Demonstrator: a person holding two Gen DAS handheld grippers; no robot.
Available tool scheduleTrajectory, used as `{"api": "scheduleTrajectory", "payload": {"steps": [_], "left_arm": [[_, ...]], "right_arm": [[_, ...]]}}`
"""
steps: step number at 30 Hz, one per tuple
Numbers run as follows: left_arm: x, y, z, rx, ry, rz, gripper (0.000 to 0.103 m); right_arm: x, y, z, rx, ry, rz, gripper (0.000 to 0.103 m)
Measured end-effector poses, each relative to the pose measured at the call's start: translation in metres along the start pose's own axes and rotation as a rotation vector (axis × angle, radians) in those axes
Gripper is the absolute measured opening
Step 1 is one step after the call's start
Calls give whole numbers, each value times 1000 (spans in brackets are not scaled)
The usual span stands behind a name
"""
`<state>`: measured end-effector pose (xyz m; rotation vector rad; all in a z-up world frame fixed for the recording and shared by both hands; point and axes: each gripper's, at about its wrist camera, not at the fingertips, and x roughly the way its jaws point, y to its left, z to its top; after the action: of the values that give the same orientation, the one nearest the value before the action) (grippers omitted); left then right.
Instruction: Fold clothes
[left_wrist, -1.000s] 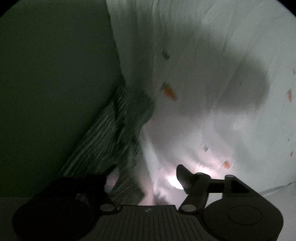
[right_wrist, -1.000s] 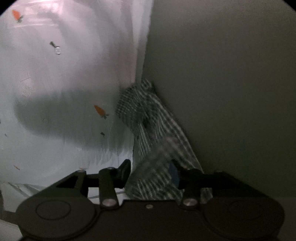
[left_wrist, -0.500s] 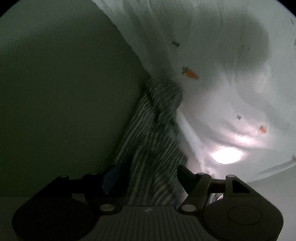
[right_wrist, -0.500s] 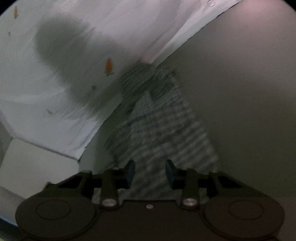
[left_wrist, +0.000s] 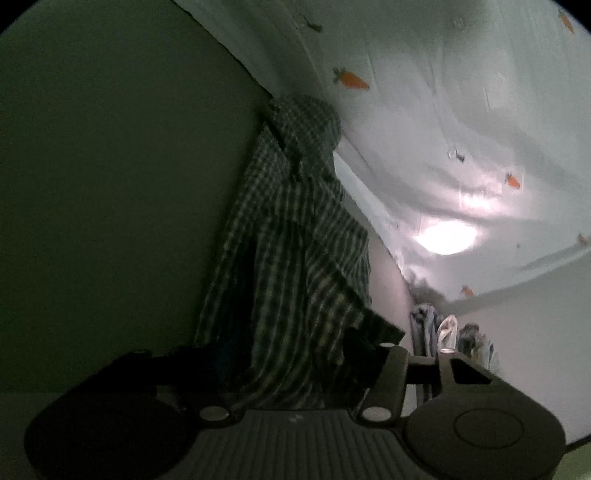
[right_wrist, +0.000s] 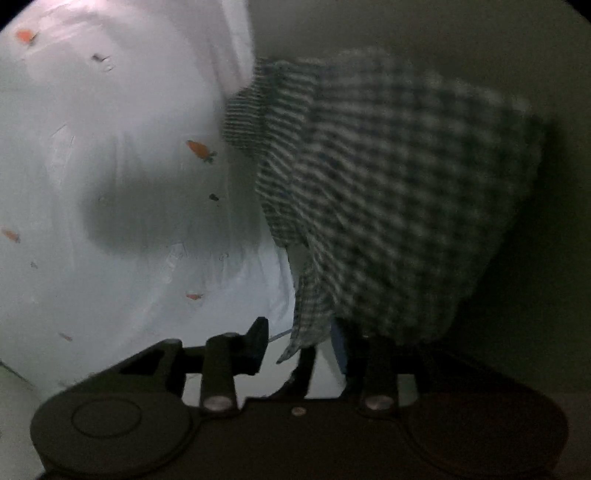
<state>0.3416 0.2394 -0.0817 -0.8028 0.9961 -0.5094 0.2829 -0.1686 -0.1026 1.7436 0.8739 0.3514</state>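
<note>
A dark green and white checked garment (left_wrist: 295, 236) hangs between the fingers of my left gripper (left_wrist: 291, 354), whose jaws stand wide apart with cloth lying between them. In the right wrist view the same checked garment (right_wrist: 388, 184) bulges above my right gripper (right_wrist: 299, 343). Its jaws stand apart, and a hem corner dangles between the fingers. Cloth drapes over the right finger. I cannot see either gripper pinching the cloth.
A white sheet with small orange carrot prints (left_wrist: 461, 129) covers the surface, also in the right wrist view (right_wrist: 110, 184). A plain dark green wall (left_wrist: 110, 166) fills one side. A bright lamp glare (left_wrist: 445, 238) shows on the sheet. A heap of other clothes (left_wrist: 443, 332) lies far off.
The right gripper's jaws have opened wider and the garment has billowed up and spread above it. The left view has tilted, and the garment now hangs longer between its open fingers.
</note>
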Motion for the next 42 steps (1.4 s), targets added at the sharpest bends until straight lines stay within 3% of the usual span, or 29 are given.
{"api": "scheduleTrajectory", "payload": {"steps": [3, 5, 11, 12, 14, 15, 16, 21, 24, 29, 30, 31, 33, 37, 42], "left_arm": [[7, 0, 4, 12, 18, -6, 46], [10, 3, 5, 16, 32, 1, 29], [17, 14, 11, -36, 46, -1, 15], [18, 15, 11, -34, 45, 3, 13], [17, 14, 10, -17, 41, 19, 4], [16, 13, 8, -8, 37, 27, 3], [15, 13, 7, -2, 32, 32, 3], [8, 17, 3, -8, 20, 49, 2], [11, 18, 5, -9, 30, 56, 3], [10, 14, 8, 20, 22, 83, 8], [9, 14, 8, 22, 17, 91, 8], [7, 14, 9, 21, 10, 100, 13], [4, 14, 11, 19, -3, 124, 19], [-7, 14, 16, -3, -25, 168, 44], [-28, 17, 8, -99, -41, 154, 61]], "right_arm": [[5, 10, -8, -65, 5, -22, 43], [11, 9, -8, -26, 12, 4, 43], [41, -7, -5, 130, 74, -41, 43], [44, -8, -3, 140, 70, -42, 40], [46, -9, -1, 161, 40, -25, 21], [45, -8, -1, 167, 23, -15, 8], [45, -5, -1, 164, 3, 0, 4], [36, 6, 15, 151, -128, 27, 3], [34, -1, 32, 171, -178, -22, 3], [30, -1, 44, 160, -213, -40, 12], [28, 3, 44, 147, -227, -37, 24], [21, 9, 45, 111, -252, -35, 35], [5, 19, 47, 37, -294, -60, 38], [-31, 28, 47, -72, -379, -145, 49], [-81, 0, 26, 16, -415, -180, 52]]}}
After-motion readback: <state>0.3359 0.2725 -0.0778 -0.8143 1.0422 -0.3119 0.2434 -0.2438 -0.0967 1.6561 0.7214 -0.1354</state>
